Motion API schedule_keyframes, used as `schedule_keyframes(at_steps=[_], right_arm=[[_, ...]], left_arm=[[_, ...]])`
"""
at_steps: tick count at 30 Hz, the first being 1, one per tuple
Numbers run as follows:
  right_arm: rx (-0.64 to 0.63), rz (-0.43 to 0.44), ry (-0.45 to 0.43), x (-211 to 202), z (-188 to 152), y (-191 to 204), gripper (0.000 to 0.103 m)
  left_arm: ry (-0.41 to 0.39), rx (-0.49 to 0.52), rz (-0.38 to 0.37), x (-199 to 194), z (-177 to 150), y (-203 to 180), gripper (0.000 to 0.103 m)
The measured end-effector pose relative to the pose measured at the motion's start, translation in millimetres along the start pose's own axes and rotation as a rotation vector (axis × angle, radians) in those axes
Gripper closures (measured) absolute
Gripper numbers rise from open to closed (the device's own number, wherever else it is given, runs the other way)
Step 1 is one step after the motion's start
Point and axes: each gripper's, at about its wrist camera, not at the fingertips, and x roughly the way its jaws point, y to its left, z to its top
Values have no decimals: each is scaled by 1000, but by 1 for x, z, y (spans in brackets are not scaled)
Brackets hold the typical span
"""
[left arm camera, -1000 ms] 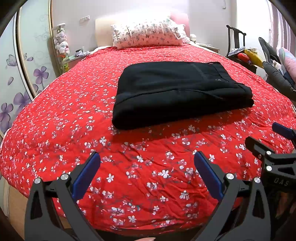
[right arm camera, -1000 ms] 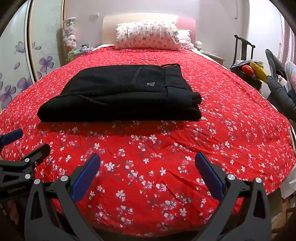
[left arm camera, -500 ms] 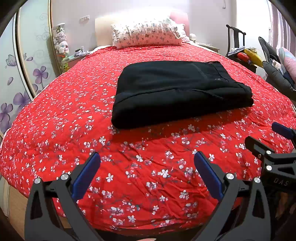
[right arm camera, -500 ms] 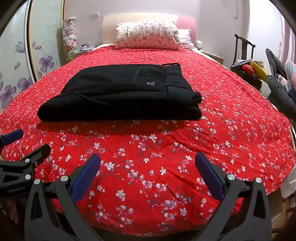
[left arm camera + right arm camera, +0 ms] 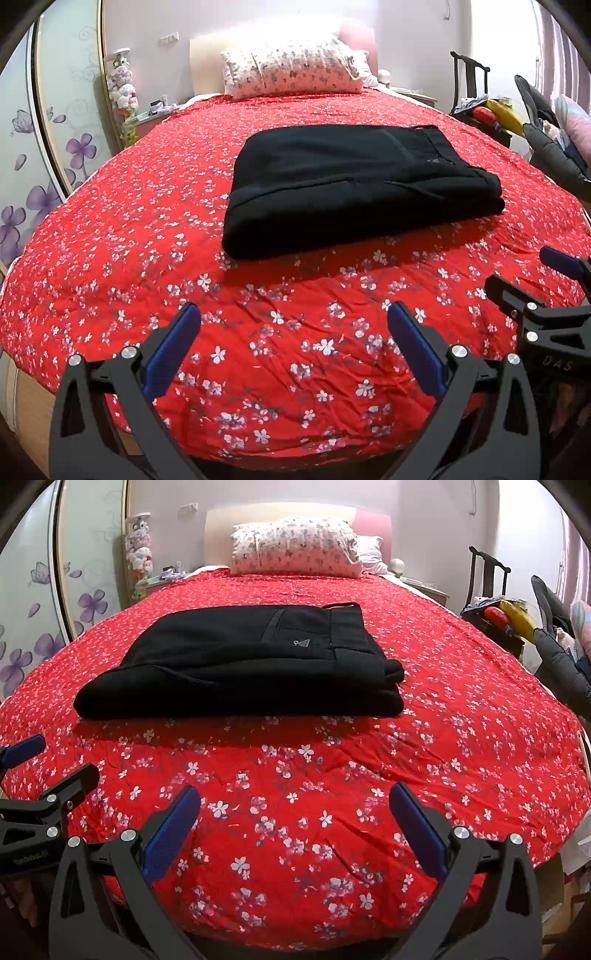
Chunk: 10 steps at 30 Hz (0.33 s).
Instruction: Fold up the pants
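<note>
Black pants (image 5: 354,188) lie folded mid-bed (image 5: 110,236), soft, thick and floppy; the left hand-held gripper (image 5: 291,343) gapes wide, empty.

From the right, the right hand-held gripper (image 5: 293,825) is spread too; pinch the layered near edge.

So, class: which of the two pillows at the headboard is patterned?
The front pillow has a small printed pattern; the plain white pillow peeks out behind its right end.
</note>
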Motion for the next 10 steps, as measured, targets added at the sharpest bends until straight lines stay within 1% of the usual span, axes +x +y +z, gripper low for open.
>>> schedule_keyframes(at_steps=[6,10], right_arm=[[-1,2,1,1,1,-4,1],[-2,3,2,2,2,-4,1]], left_arm=[[13,4,-25,0,1,0,2],[15,13,-29,0,1,-1,2]])
